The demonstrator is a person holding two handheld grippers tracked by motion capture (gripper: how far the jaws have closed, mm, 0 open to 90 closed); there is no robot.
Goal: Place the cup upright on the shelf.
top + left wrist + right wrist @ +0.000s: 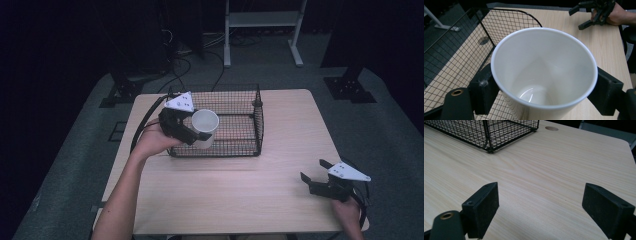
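Filling my left gripper view, the white glazed ceramic cup [544, 75] sits clamped between the black pads [482, 91] of my left gripper [187, 131], held above the near-left corner of the black wire mesh basket [235, 120]. Risk noted: the glazed wall is smooth and tapered, so I judge it could slide out of the pinch, or clip the basket rim on descent. My right gripper [541, 212] rests spread and empty over the pale wooden table [240, 190], well apart.

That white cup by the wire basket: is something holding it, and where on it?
Yes. The left tool grips the white cup by its outer sides just below the rim, a jaw on each side, over the wire basket. The right tool holds nothing.
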